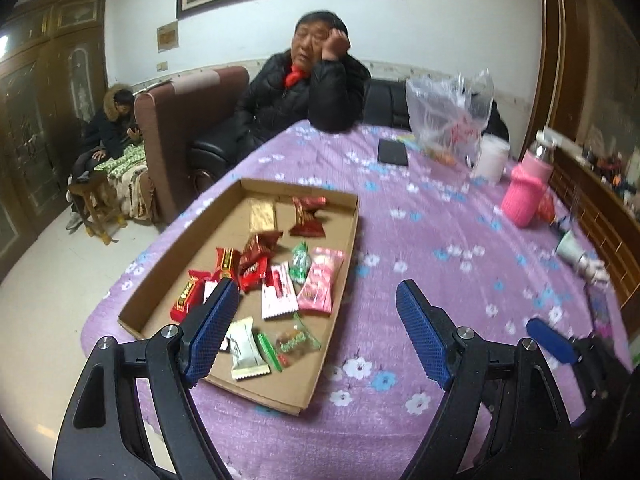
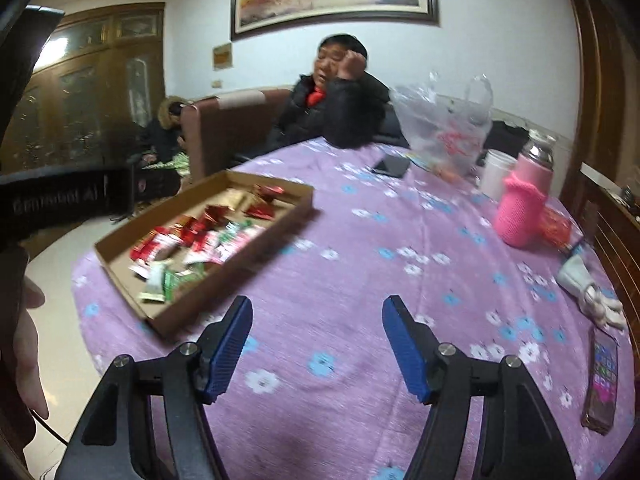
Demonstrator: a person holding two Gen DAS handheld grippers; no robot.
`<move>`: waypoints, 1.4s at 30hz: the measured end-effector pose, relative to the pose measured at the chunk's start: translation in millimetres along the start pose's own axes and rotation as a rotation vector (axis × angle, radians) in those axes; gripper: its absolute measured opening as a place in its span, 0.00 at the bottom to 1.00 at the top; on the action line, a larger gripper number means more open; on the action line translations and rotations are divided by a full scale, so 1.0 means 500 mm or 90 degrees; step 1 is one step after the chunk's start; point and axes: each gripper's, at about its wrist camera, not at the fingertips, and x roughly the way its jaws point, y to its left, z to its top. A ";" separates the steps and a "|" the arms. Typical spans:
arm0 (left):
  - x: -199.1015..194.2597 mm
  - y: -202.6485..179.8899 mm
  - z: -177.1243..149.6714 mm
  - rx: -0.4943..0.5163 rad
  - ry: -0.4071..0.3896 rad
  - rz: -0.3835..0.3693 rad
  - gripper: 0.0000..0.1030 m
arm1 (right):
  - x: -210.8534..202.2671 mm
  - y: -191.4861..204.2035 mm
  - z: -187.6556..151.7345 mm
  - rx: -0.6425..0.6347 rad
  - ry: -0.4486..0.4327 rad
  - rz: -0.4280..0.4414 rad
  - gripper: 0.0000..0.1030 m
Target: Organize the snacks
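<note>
A shallow cardboard tray (image 1: 344, 224) lies on the purple flowered tablecloth and holds several wrapped snacks: red candies (image 1: 256, 256), a pink packet (image 1: 322, 280), a gold packet (image 1: 262, 214), a white packet (image 1: 244, 350). My left gripper (image 1: 314, 328) is open and empty, above the tray's near right part. In the right wrist view the tray (image 2: 296, 204) is at the left. My right gripper (image 2: 318, 340) is open and empty over bare cloth, right of the tray.
A clear plastic bag (image 1: 448, 116), a white cup (image 1: 492, 158), a pink-sleeved bottle (image 1: 528, 188) and a dark phone (image 1: 393, 152) stand at the far side. Another phone (image 2: 602, 380) lies at the right edge. A person (image 1: 316, 80) leans on the far table edge.
</note>
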 end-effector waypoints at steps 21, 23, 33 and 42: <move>0.004 0.063 -0.038 -0.031 0.006 0.042 0.79 | 0.043 0.067 0.013 -0.022 0.061 0.037 0.68; -0.002 0.064 -0.040 -0.032 0.000 0.045 0.79 | 0.040 0.068 0.013 -0.021 0.062 0.037 0.68; -0.111 0.074 -0.042 -0.052 -0.125 0.122 0.79 | 0.005 0.086 0.025 -0.031 0.036 0.040 0.68; -0.145 0.080 -0.045 -0.098 -0.102 0.043 0.89 | -0.052 0.110 0.049 -0.053 -0.002 0.063 0.68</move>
